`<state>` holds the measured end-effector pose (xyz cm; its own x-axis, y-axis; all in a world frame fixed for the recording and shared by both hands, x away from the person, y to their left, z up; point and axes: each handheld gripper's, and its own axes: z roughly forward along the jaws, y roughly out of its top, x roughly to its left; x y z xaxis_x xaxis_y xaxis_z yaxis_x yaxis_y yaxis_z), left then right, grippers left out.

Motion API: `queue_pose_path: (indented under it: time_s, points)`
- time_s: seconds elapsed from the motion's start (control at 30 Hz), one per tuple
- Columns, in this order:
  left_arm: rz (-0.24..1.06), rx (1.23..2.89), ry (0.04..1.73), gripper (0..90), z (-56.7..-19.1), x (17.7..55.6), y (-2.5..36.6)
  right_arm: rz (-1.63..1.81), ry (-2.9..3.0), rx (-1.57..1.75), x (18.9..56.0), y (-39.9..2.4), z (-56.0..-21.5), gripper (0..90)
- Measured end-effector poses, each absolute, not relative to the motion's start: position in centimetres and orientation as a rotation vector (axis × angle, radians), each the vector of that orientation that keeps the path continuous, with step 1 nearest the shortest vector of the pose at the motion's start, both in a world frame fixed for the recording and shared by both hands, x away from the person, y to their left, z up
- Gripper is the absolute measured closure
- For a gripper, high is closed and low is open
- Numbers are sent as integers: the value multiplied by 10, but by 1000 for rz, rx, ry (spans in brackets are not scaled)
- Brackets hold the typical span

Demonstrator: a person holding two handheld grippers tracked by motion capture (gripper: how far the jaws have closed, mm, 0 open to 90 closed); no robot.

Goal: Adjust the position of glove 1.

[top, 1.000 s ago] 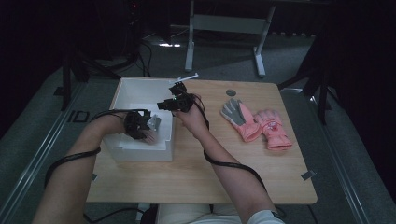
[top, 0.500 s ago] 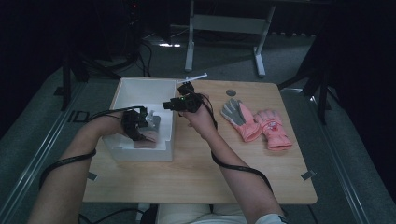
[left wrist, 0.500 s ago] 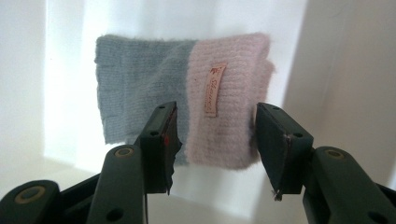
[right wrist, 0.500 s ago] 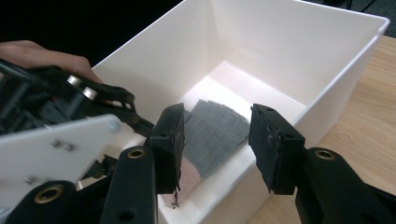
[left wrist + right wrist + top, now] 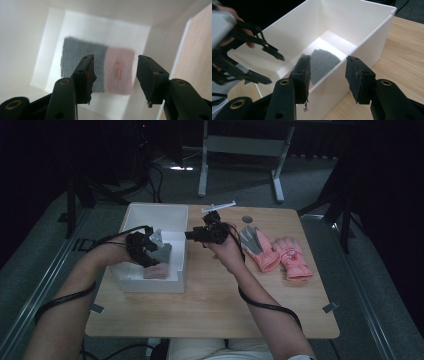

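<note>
A grey and pink glove (image 5: 100, 53) lies flat on the floor of the white box (image 5: 155, 207) at the table's left. My left gripper (image 5: 113, 60) hangs above it inside the box (image 5: 25, 37), open. Its jaws have just been opening and nothing is between them. In the high view the left gripper (image 5: 150, 252) is over the box's near half. My right gripper (image 5: 192, 235) hovers just right of the box, pointing at its wall (image 5: 367, 37). Its jaws have also just been opening; the right gripper (image 5: 328, 61) holds nothing. Past them shows the glove's grey part (image 5: 323, 60).
Two more gloves lie on the table's right: a grey and pink one (image 5: 257, 245) and a pink one (image 5: 292, 257). A small dark round thing (image 5: 247, 219) and a white stick-like thing (image 5: 218, 207) sit near the far edge. The left gripper (image 5: 277, 70) appears at the right gripper view's left.
The left gripper has risen inside the box and the glove now lies free under it. The right gripper has drawn back to the right, away from the box.
</note>
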<state>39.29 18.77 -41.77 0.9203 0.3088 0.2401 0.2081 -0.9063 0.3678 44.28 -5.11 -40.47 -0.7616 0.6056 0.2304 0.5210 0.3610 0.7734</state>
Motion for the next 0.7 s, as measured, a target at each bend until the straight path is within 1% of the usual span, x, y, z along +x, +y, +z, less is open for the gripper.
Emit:
queue_pose_path:
  time_s: [0.03, 0.13, 0.27, 0.3, 0.57, 0.7]
  points:
    - [403, 2706, 394, 498, -410, 392, 184, 1372, 2508, 1050, 441, -58, -405, 546]
    - [379, 2673, 391, 499, -401, 390, 175, 1356, 2506, 1052, 439, -70, -407, 546]
    - [373, 2656, 371, 499, -395, 388, 163, 1333, 2507, 1047, 436, -84, -410, 549]
    - [357, 2633, 362, 498, -390, 386, 152, 1323, 2509, 1045, 435, -89, -411, 549]
    - [352, 2551, 445, 514, -382, 386, 116, 1283, 2476, 1024, 427, -124, -410, 541]
    - [337, 2537, 437, 394, -385, 379, 97, 1262, 2452, 996, 423, -144, -408, 530]
